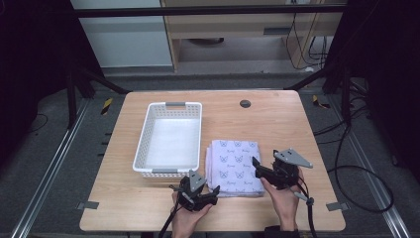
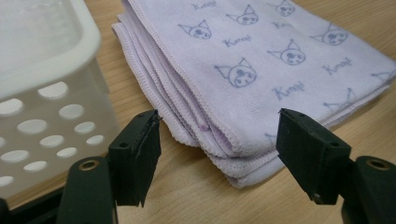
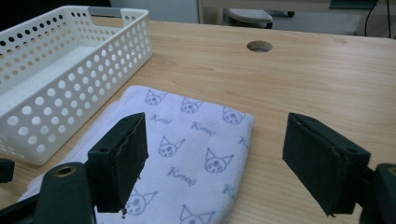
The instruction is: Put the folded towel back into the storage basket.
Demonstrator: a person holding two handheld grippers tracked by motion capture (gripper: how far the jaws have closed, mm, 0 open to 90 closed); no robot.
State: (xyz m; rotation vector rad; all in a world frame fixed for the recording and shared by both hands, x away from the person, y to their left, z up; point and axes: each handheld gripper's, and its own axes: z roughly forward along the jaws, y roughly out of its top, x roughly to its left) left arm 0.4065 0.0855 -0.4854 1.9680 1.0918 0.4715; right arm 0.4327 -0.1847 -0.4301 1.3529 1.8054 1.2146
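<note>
High view: folded lilac cat-print cloth [image 1: 234,166] just right of white perforated plastic basket [image 1: 168,139]. Left gripper view: left gripper [image 2: 219,154] released, facing soft stacked corner; pinch there. Right gripper view: right gripper [image 3: 215,158] released above cloth.

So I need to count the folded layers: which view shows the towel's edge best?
The left gripper view: the folded towel shows its stacked hems close up between the open jaws. The right gripper view shows its printed top; the high view shows it small beside the basket.
</note>
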